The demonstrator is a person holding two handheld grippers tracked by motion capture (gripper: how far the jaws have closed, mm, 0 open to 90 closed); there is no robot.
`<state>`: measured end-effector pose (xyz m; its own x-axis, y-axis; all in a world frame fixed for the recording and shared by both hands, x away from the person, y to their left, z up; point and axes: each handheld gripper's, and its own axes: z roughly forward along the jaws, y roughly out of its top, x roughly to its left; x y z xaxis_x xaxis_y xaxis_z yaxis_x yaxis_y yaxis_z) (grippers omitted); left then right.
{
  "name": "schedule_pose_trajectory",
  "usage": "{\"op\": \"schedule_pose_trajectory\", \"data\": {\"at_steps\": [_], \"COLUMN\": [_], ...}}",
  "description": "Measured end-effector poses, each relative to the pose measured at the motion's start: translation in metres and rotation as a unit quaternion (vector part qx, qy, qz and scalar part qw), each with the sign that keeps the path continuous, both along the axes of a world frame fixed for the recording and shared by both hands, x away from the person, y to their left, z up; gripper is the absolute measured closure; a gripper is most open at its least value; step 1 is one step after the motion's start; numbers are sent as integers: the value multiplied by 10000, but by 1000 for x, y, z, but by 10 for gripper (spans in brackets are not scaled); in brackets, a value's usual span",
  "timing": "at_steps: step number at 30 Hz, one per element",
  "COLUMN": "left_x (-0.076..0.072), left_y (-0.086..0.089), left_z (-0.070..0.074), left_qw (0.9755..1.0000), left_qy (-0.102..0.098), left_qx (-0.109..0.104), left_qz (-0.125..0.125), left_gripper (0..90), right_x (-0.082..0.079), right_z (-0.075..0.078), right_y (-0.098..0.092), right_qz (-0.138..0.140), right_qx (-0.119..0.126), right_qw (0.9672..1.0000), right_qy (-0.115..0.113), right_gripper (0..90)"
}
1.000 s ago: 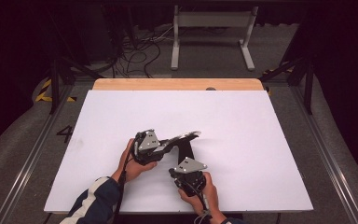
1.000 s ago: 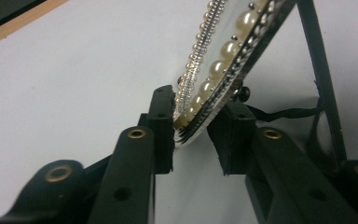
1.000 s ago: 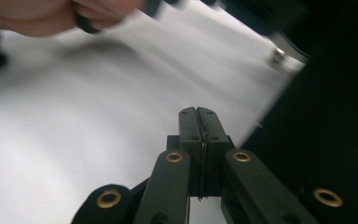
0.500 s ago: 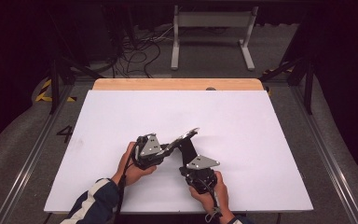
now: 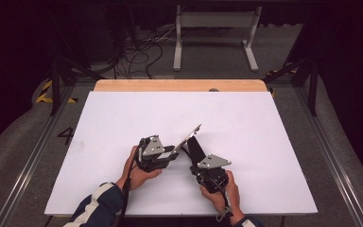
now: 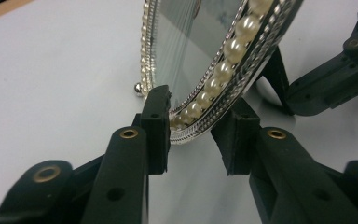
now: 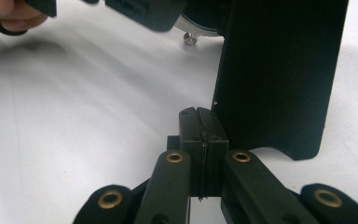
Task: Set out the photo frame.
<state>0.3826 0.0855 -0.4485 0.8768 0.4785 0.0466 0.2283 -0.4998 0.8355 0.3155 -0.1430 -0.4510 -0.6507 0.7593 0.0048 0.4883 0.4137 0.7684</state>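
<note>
Pearl-rimmed mirror (image 6: 200, 60) sits between the left tool's (image 6: 196, 135) just-widening jaws; right tool (image 7: 204, 122) pressed together beside black stand (image 7: 279, 70).

Finishes: pearl-rimmed picture frame (image 6: 223, 65) on matt white tabletop (image 5: 264, 142)
Frame rim is bright silver metal, beaded and ribbed, with a row of glossy cream pearls; its pane is smooth reflective glass, and it has a small shiny ball foot. Back stand (image 7: 279, 70) is matt black, card or felt-like, can't tell which. Left gripper (image 6: 196, 135) and right gripper (image 7: 200, 135) jaws are matt black plastic with brass-coloured rivets, top plates dull grey metal. Far table edge (image 5: 179, 85) is bare light wood. Sleeve (image 5: 99, 205) is striped knit cloth
</note>
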Motion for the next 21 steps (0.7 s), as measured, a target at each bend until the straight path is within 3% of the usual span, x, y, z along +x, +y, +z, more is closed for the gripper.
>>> {"op": "schedule_pose_trajectory", "data": {"at_steps": [4,7,9,13,17,21], "left_x": [4,2,-2,-8,-10,-15], "left_y": [-5,-8,-13,-16,-16,-18], "left_z": [-3,-1,0,1,1,4], "left_qw": [10000,9997,9991,9977,9975,9967], "left_qy": [-15,-191,-313,-495,-504,-555], "left_qx": [52,114,276,472,490,579], "left_qz": [47,-29,-14,-35,-66,-123], "left_gripper": [630,649,682,688,691,689], "right_x": [1,2,4,7,9,14], "right_z": [0,1,0,1,5,6], "right_y": [-3,-6,-12,-22,-32,-45], "right_qz": [-45,-112,-157,-212,-352,-368], "right_qx": [-34,-40,-15,212,271,479], "right_qw": [10000,9999,9999,9995,9990,9981], "right_qy": [-29,-22,-5,114,46,156], "right_gripper": [900,900,900,900,900,900]}}
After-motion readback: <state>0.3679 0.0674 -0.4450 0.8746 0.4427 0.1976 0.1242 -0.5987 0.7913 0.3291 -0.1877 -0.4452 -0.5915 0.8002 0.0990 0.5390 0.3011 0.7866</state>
